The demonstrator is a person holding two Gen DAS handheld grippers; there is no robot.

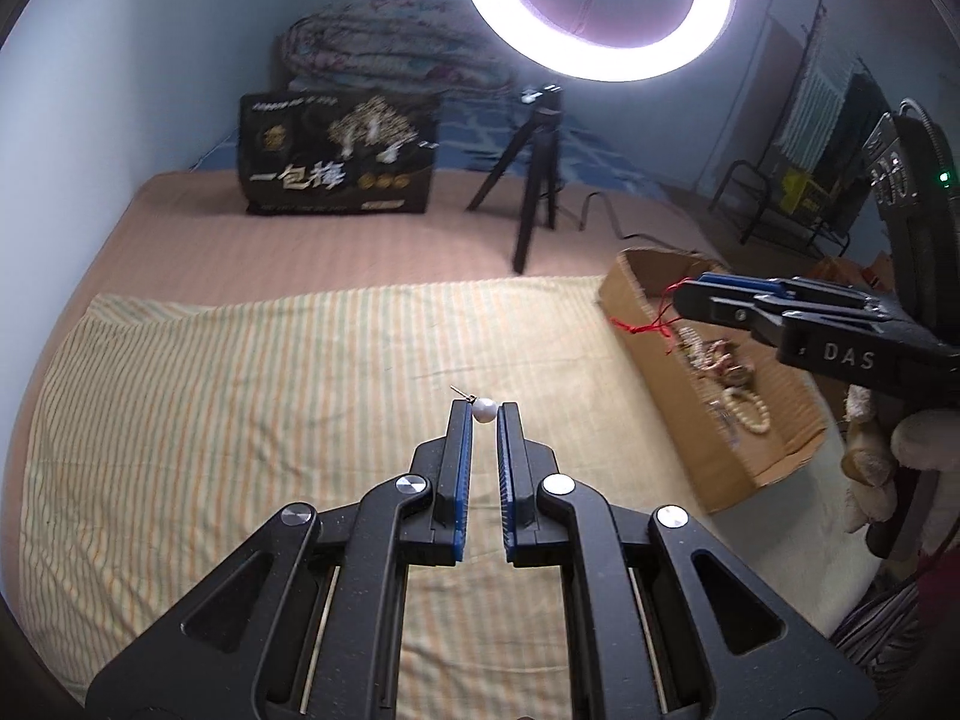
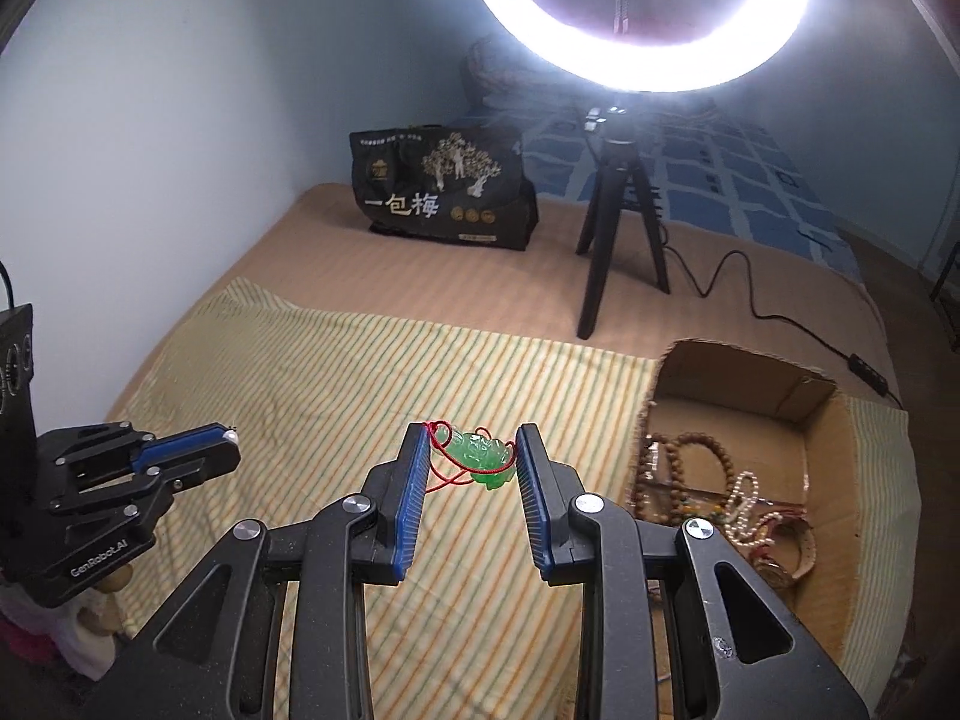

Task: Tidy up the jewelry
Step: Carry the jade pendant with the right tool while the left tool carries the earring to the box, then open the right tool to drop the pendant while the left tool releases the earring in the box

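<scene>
My left gripper is shut on a white pearl earring with a thin gold hook, held above the striped cloth; it also shows in the right wrist view. My right gripper is shut on a green jade pendant with a red cord, held at its fingertips above the cloth, left of the cardboard box. In the left wrist view the right gripper hangs over the box with the red cord dangling.
The open cardboard box holds several bead bracelets and necklaces. A black tripod with a ring light and its cable stands behind. A black printed bag stands at the back near the wall.
</scene>
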